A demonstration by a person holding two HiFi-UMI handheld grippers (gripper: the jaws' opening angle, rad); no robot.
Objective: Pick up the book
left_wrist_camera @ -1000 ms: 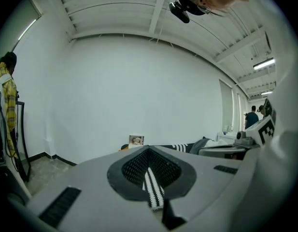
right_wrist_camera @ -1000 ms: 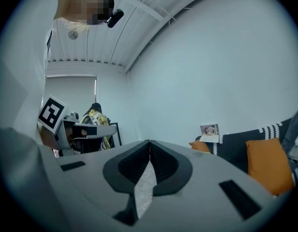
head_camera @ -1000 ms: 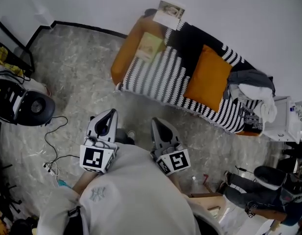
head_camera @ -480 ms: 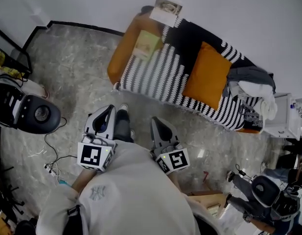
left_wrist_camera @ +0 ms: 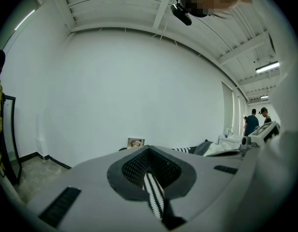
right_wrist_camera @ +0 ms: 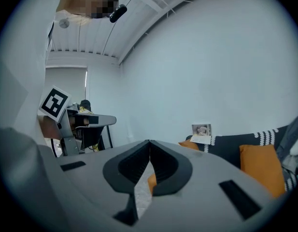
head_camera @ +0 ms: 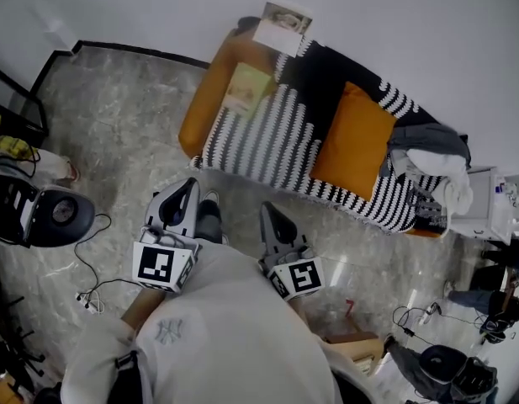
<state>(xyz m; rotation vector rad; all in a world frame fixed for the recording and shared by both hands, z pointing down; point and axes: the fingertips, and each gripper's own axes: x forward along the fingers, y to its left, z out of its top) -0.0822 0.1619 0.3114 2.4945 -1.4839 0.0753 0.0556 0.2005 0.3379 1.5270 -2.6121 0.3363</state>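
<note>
Marble floor separates left tongs and right tongs, both pressed together empty, from the sofa; book at its left end untouched.

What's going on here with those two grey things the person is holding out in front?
A person holds a pair of tongs in each hand and faces a sofa draped with a striped blanket. The left tongs and the right tongs are both closed and empty. The book they are meant to pick up lies untouched at the sofa's orange end, well ahead of the tongs.
</note>
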